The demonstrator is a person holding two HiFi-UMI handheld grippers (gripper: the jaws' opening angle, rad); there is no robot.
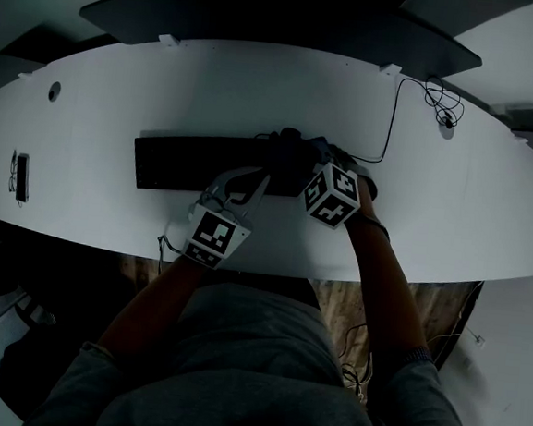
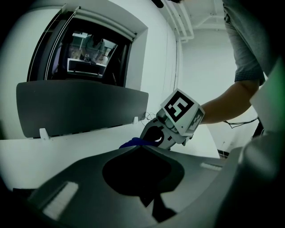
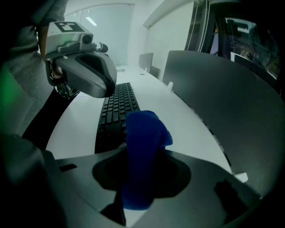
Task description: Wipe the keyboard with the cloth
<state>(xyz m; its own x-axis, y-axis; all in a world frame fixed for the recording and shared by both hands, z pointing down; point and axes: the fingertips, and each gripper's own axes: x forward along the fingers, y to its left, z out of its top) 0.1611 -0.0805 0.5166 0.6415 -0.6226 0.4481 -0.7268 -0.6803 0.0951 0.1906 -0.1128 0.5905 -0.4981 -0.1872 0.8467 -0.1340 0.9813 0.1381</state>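
Grey-shirted torso [image 1: 235, 362] fills the near edge, with both forearms reaching out over the white desk [image 1: 111, 83]. At the desk's left end lies a small dark device [image 1: 21, 177]. Right of it, the black keyboard [image 1: 183, 161] lies across the middle. Over its right half is the left gripper [image 1: 260, 177], jaws pressed together on nothing. Just to the right, the right gripper [image 3: 144, 150] pinches the blue cloth [image 3: 143, 129] at the keyboard's right end. A thin black cable [image 1: 394, 117] runs toward the far right.
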